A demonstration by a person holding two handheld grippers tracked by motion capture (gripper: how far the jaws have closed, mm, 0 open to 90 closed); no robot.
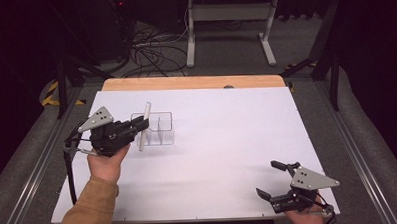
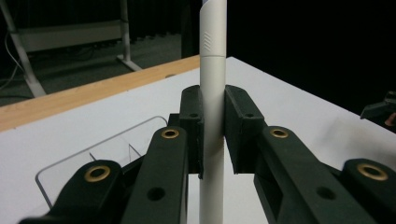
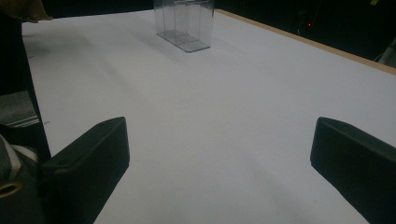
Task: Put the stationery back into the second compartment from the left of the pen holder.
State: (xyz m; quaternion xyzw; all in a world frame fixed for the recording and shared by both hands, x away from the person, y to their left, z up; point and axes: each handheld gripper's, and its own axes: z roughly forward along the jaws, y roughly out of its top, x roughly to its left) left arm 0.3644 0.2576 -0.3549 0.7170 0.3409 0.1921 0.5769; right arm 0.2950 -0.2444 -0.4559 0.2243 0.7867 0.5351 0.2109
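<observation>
The left gripper [image 1: 143,125] has its fingers [image 2: 194,126] closed on a white pen-like stick [image 1: 145,126], clamped near mid-length and standing close to upright, slightly tilted. It sits at the near-left corner of a clear divided holder [image 1: 159,128] on the white surface [image 1: 227,141]; whether the lower end is over the holder's rim or in front of it cannot be told from these views.

The right gripper [image 1: 273,180] rests at the near-right edge, fingers spread wide and empty — well apart from the holder.

Risks, as judged:
- The holder looks light and unsecured; a tilted stick catching its rim or a divider could push or tip it.
- The smooth, round stick may slide or pivot in the fingers.
- Released outside a compartment, it would fall and roll across the surface.
</observation>
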